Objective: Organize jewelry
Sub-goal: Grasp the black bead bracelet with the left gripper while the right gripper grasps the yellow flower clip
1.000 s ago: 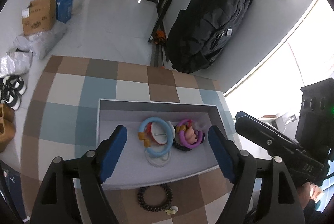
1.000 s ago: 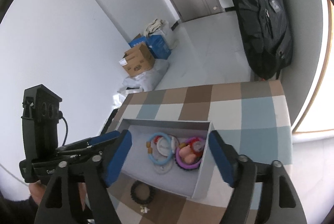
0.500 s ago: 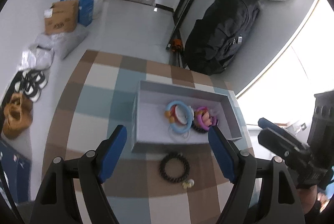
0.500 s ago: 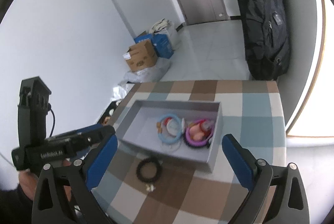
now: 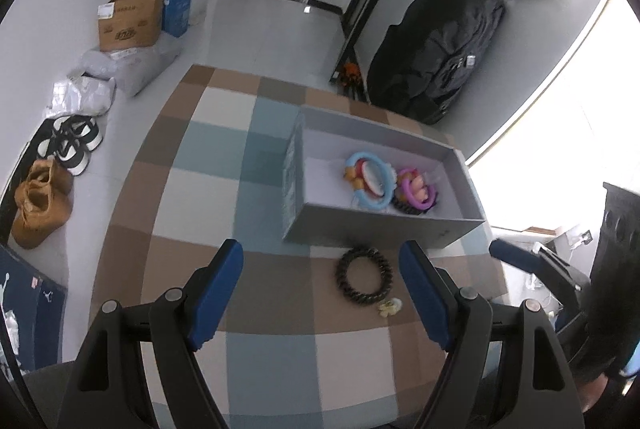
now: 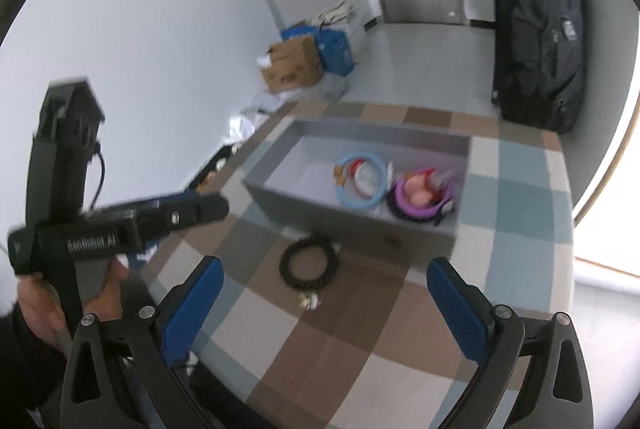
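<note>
"GenRobot.AI" in white on the left tool's (image 6: 208, 207) black body

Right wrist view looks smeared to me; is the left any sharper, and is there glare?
Right wrist: motion blur softens the black bracelet and grey box. Left wrist: sharp, the bracelet's links are distinct. Both: the window blows out white at right.

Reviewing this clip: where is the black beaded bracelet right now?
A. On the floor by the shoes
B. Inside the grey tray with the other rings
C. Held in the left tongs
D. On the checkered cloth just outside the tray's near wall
D: the black bracelet lies flat on the cloth in front of the tray, and both tongs, left and right, are open and empty.
</note>
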`<state>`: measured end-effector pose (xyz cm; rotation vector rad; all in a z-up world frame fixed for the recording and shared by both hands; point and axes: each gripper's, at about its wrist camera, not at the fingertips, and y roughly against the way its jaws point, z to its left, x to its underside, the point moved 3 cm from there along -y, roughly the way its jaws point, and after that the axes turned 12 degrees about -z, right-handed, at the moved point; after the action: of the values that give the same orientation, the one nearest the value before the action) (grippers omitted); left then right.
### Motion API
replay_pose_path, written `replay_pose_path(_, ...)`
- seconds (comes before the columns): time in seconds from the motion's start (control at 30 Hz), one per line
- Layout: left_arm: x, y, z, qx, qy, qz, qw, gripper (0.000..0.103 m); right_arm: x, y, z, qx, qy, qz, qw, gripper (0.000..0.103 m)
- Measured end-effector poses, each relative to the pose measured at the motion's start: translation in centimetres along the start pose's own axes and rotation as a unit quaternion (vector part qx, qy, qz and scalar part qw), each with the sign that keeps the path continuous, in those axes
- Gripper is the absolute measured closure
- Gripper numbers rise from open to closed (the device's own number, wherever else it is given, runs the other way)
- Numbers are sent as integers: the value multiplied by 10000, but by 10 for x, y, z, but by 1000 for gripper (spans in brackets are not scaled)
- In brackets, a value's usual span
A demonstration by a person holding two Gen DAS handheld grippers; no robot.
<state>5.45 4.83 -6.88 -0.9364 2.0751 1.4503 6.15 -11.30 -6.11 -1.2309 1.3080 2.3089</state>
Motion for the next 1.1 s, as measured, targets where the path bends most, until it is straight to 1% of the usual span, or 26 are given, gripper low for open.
replay_pose_path(0.03, 1, -2, 1, -30, -19, 35, 10000, 26, 5, -6, 3, -29, 56, 135, 9999, 11)
replay_pose_path(0.07, 1, -2, 3, -58, -28, 46, 10000, 26, 9, -10, 6, -55, 82, 219, 9997, 15)
replay_pose_path(0.13, 2, -2, 5, -65, 5, 70, 10000, 26, 17, -22, 10, -39, 164, 481, 9987, 25)
replay_pose_path(0.23, 2, -3, 10, -70, 69, 142, 9999, 26, 26, -32, 13, -16, 235, 683, 9974, 33)
replay_pose_path(0.37, 6, -7, 15, -120, 146, 305, 9994, 26, 31, -42, 13, 55, 265, 814, 9963, 43)
replay_pose_path(0.43, 8, -9, 18, -153, 162, 365, 9991, 26, 32, -47, 14, 53, 291, 883, 9957, 55)
replay_pose_path(0.5, 9, -9, 19, -161, 156, 396, 9990, 26, 33, -51, 16, 102, 362, 942, 9948, 59)
replay_pose_path(0.57, 9, -9, 20, -149, 163, 407, 9989, 26, 31, -52, 19, 105, 460, 913, 9947, 66)
replay_pose_path(0.6, 9, -9, 20, -160, 151, 405, 9989, 26, 32, -54, 20, 138, 496, 937, 9943, 75)
replay_pose_path(0.63, 9, -9, 20, -172, 139, 409, 9989, 26, 33, -55, 21, 247, 575, 940, 9936, 81)
replay_pose_path(0.67, 9, -10, 19, -179, 133, 415, 9989, 26, 32, -53, 23, 295, 661, 932, 9930, 85)
replay_pose_path(0.7, 9, -10, 19, -174, 133, 425, 9989, 26, 33, -52, 25, 248, 743, 935, 9925, 89)
replay_pose_path(0.83, 9, -11, 18, -153, 108, 442, 9988, 26, 31, -50, 31, 379, 1137, 909, 9886, 90)
replay_pose_path(0.93, 10, -11, 16, -158, 69, 456, 9988, 26, 30, -47, 27, 368, 999, 914, 9901, 90)
replay_pose_path(1.1, 13, -16, 11, -189, -78, 508, 9985, 26, 20, -35, 14, 400, 649, 740, 9943, 90)
